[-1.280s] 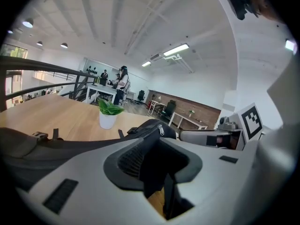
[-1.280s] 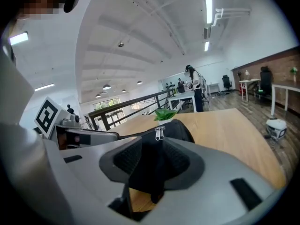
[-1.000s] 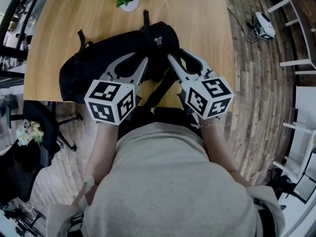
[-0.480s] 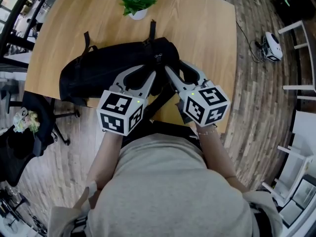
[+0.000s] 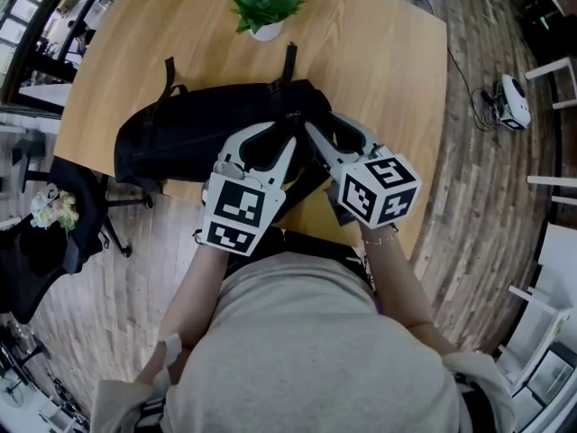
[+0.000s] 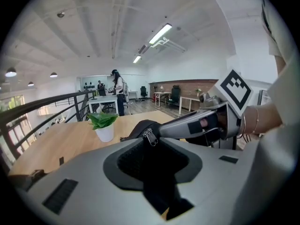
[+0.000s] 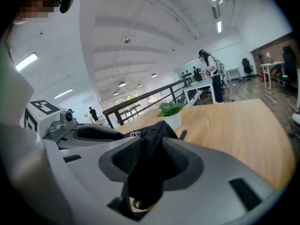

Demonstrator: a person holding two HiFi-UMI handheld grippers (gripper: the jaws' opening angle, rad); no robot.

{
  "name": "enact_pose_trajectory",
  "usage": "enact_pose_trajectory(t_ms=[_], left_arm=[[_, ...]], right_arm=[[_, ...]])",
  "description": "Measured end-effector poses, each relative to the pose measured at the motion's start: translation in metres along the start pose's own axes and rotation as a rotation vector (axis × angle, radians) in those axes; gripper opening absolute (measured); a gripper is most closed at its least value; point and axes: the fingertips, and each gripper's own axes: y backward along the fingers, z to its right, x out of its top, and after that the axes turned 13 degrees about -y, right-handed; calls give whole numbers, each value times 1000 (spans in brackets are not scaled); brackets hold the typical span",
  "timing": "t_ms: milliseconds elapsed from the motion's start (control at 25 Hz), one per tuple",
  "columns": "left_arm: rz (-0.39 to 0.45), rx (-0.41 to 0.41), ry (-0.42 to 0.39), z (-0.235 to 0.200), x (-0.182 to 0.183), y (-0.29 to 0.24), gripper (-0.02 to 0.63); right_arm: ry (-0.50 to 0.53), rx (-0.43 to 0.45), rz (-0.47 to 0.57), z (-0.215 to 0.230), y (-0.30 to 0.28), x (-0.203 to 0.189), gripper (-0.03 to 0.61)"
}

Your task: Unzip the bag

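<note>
left gripper point(image 5: 289, 142): jaws pinch black fabric backpack point(image 5: 189, 138) beside metal zipper pull point(image 6: 150, 137) | right gripper point(image 5: 313, 134): jaws pinch backpack fold | backpack on wooden table point(image 5: 379, 52)

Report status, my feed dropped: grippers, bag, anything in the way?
Left gripper shut on bag fabric, zipper pull just beyond its tips. Right gripper shut on a bunched fold. Bag on table, zip state unclear. Potted plant behind, not in the way.

left gripper point(image 5: 287, 139), right gripper point(image 5: 312, 133): jaws seemingly clamped.
</note>
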Motion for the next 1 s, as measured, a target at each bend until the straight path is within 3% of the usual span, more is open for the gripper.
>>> enact_pose_trajectory(t_ms=[160,520,1000], left_arm=[[-30,16,-140,4,0,-6,115],[-83,32,-334,8,-2,-15,115],[-141,39,-347,6,-16,-28,115]], right_arm=[[-49,13,14,2,-1,0,93],[-96,48,11,1,-2,0,87],[-95,72,-6,-3,0,-4,91]])
